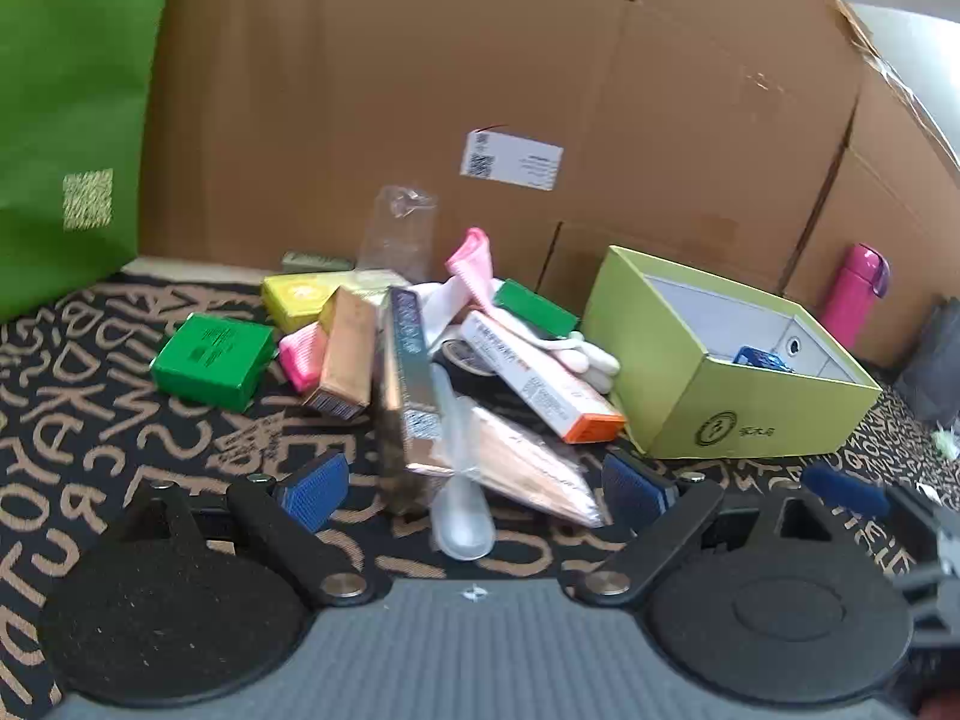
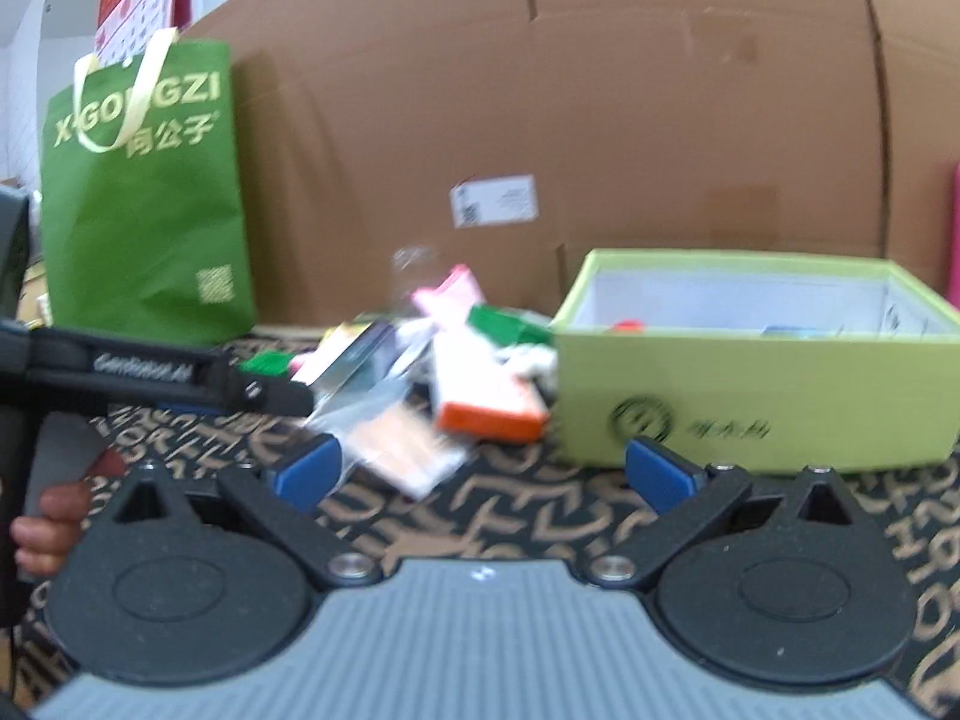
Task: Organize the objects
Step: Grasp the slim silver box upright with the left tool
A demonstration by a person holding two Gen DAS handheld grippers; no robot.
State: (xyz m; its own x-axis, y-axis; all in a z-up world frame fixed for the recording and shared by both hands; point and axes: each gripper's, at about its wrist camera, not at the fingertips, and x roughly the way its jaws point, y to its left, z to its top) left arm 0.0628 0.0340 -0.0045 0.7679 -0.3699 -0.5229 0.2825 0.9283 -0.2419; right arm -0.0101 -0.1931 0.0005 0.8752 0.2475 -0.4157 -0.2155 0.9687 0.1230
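A pile of small items lies on a black cloth with tan letters: a green box [image 1: 207,360], a yellow box [image 1: 300,297], a gold carton [image 1: 345,354], a silver carton [image 1: 408,372], a white and orange carton [image 1: 540,384], pink cloth [image 1: 471,264], and a clear bag of sticks [image 1: 510,462]. An open lime-green box [image 1: 750,402] stands to the right; it also shows in the right wrist view [image 2: 750,384]. My left gripper [image 1: 474,486] is open, just in front of the bag. My right gripper [image 2: 480,474] is open, short of the pile.
A large cardboard box [image 1: 480,90] walls the back. A green shopping bag [image 2: 144,198] stands at the left. A pink bottle [image 1: 852,294] stands far right. The left gripper's arm [image 2: 150,378] shows at the left in the right wrist view.
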